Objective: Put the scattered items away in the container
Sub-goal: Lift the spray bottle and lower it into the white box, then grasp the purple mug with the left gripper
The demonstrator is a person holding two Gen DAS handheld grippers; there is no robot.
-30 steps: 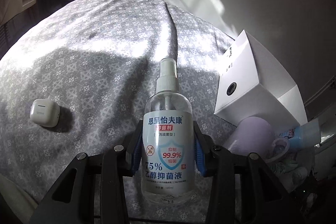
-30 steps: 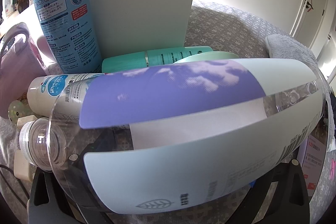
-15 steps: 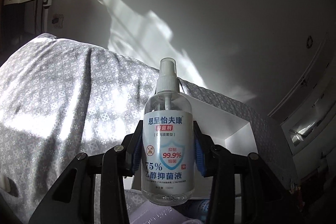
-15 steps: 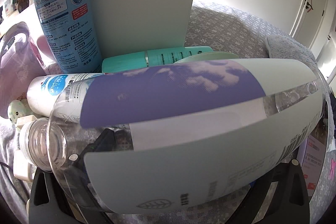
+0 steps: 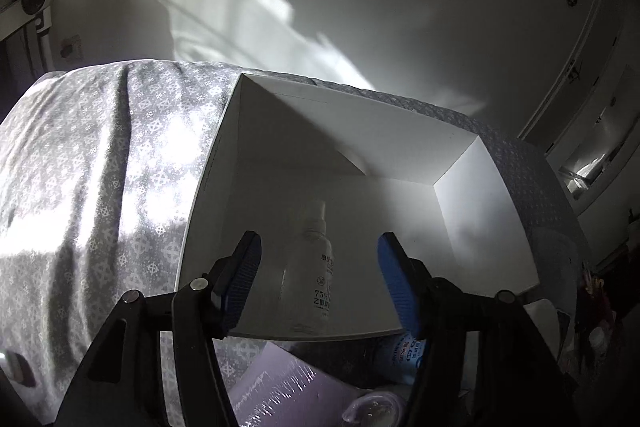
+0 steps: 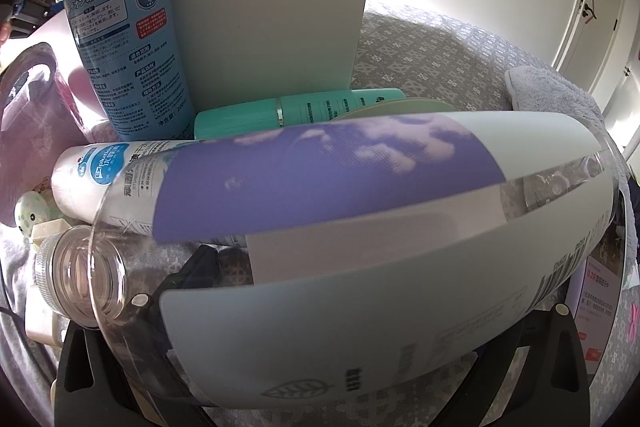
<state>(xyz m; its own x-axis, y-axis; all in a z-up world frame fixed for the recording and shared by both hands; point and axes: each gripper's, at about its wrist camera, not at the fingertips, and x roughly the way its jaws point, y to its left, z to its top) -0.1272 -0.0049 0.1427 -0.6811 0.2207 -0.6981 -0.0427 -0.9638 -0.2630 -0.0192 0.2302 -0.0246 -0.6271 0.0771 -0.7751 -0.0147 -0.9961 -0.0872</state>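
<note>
Grey patterned bedspread [image 5: 100,187] covers the bed in both views, sunlit in patches, with a pale wall behind it. From the left wrist view, a white open box [image 5: 486,223] stands on the bed, and the view looks down into it. Inside lies a clear sanitizer spray bottle [image 5: 316,267], blurred, nozzle pointing away, its label partly readable. The left gripper [image 5: 318,281] hovers above the box's near edge; its jaws have just been opening and its blue-padded fingers [image 5: 240,279] stand wide apart, clear of the bottle, nothing pressed between them. Below the box's near wall, a lilac wrapped item [image 5: 276,383] and a blue-and-white tube [image 5: 404,351] lie on the bedspread.

Only the right wrist view shows the other scattered things. A large clear plastic bottle [image 6: 360,247] with a purple and pale label lies crosswise and fills most of the frame, its open neck to the left. It hides the fingers of the right gripper; only black parts of that gripper show beneath it, so I cannot tell whether they grip it. Behind it stand a tall blue spray can [image 6: 124,39] and a grey card panel [image 6: 272,23], with a mint-green tube [image 6: 296,111] and a white tube [image 6: 108,175] lying at their base.
</note>
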